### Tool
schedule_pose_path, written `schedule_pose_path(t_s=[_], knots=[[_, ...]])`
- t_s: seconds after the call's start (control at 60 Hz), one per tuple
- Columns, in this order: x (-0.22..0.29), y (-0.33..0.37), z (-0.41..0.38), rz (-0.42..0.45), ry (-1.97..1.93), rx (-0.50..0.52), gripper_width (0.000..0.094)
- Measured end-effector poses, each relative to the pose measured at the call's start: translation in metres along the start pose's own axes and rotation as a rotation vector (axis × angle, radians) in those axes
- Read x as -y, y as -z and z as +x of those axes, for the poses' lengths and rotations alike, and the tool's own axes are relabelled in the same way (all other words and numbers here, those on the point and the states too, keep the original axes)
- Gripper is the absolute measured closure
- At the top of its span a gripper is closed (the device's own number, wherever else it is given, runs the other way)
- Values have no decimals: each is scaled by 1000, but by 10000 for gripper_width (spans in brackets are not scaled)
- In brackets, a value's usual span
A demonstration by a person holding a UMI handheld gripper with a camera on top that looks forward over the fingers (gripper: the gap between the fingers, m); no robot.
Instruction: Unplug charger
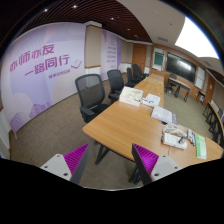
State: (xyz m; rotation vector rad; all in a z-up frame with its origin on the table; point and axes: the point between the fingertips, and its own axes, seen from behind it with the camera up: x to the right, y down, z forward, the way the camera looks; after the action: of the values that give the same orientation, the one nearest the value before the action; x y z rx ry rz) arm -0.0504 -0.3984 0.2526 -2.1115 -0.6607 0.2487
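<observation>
My gripper (110, 162) is held high above the floor, at the near corner of a long wooden table (130, 125). The two fingers stand wide apart with nothing between them; their magenta pads (76, 155) show at both sides. Small white items (175, 140) lie on the near right part of the table, well beyond the right finger. I cannot tell which of them is the charger, and no plug or socket shows clearly.
Black office chairs (91, 97) line the table's left side. Papers (131, 96) and other white items (162, 115) lie along the table. A pink banner wall (45, 65) stands at the left, a dark screen (181, 66) at the far end. Grey carpet (45, 135) lies below.
</observation>
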Motion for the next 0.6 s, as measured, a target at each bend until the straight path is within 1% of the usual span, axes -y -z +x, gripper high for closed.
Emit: schedule_pose_path(t_s=[0.167,0.3,0.35,0.383,0.483,0.6], knots=[[-26,-5,20,-36,-38,-28,77],[-69,-24,74,-73,-80,-77,79],[-86,-26,97,-79,-102,-112,77],[-99,-36,122,-75,-114,-137,78],[-131,-51,197,-101,-144,-238,77],[-146,-80,294,-80,-178,-354,74]])
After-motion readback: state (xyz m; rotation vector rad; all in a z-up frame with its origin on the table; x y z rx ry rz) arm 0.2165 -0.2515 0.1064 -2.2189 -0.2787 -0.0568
